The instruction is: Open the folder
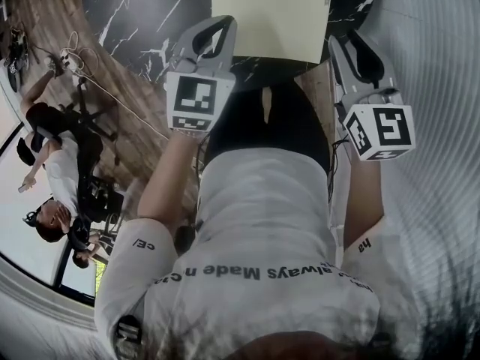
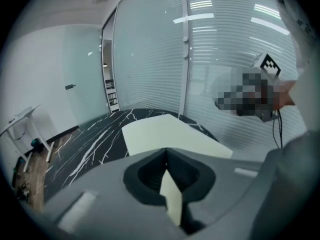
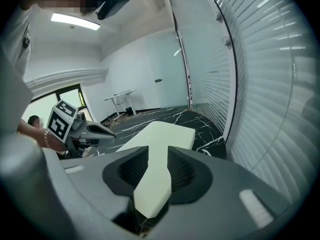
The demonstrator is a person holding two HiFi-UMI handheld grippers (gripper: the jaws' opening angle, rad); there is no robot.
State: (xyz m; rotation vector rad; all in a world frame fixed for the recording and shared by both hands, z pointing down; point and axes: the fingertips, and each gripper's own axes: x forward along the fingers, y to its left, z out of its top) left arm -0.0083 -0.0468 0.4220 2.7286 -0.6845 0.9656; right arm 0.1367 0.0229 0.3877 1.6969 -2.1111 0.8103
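Note:
A cream folder [image 1: 270,13] lies closed and flat on a black marble table [image 1: 142,13], ahead of both grippers. My left gripper [image 1: 225,21] hovers over the table's near edge just left of the folder, its fingertips meeting, nothing held. My right gripper [image 1: 351,37] hangs by the folder's right near corner, jaws apart and empty. In the left gripper view the folder [image 2: 165,134] shows beyond the closed tips [image 2: 165,151]. In the right gripper view the folder [image 3: 162,131] shows through the gap between the jaws [image 3: 157,151], and the left gripper [image 3: 107,132] is at the left.
A glass wall with blinds [image 1: 435,88] runs along the right of the table. Cables [image 1: 75,62] trail over the wooden floor at the left, where people [image 1: 60,171] sit. A small white desk [image 3: 120,96] stands far across the room.

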